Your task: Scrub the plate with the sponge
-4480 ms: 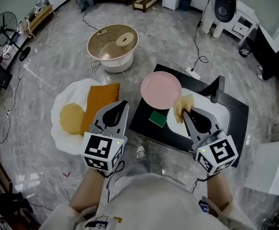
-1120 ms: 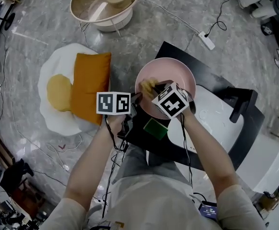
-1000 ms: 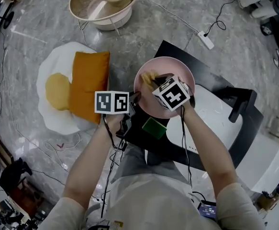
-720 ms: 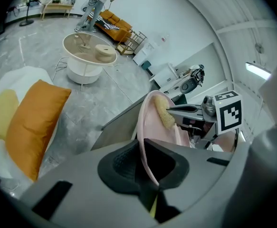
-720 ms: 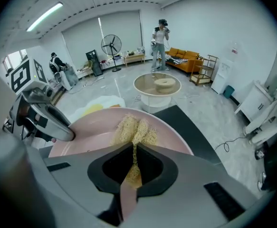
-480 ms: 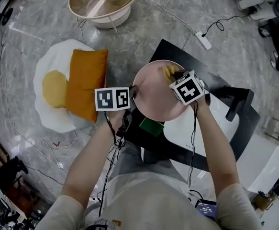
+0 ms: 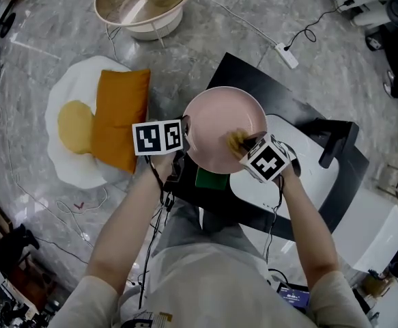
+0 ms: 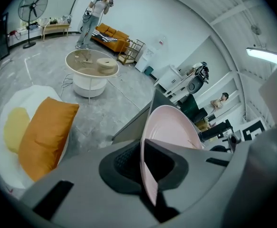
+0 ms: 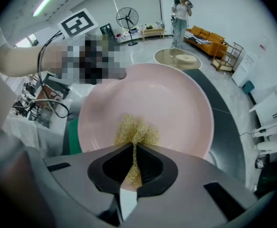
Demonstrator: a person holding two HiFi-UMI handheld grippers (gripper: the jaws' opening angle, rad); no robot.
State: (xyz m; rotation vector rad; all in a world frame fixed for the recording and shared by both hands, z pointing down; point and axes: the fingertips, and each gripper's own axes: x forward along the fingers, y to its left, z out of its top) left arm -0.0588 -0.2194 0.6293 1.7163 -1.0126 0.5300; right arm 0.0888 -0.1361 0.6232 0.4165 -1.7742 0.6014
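A pink plate (image 7: 219, 118) is over the black table, and my left gripper (image 7: 187, 131) is shut on its left rim. Its jaws have just been closing, with the rim between them. In the left gripper view the plate (image 8: 170, 129) stands edge-on between the pads of the left gripper (image 8: 145, 167). My right gripper (image 7: 245, 144) is shut on a yellow mesh sponge (image 7: 235, 141) and presses it on the plate's lower right part. The right gripper view shows the sponge (image 9: 136, 130) bunched on the plate (image 9: 152, 96) just ahead of the right gripper (image 9: 133, 152).
A green sponge (image 7: 211, 179) lies on the black table (image 7: 291, 104) under the plate's near edge. A white board (image 7: 284, 180) lies at the right. On the floor are an orange cushion (image 7: 120, 118), a round white side table (image 7: 143, 5) and a power strip (image 7: 285, 55).
My right gripper has swept the yellow sponge across the plate, from its upper left by way of the far right to the near right. The left gripper has stayed at the rim.
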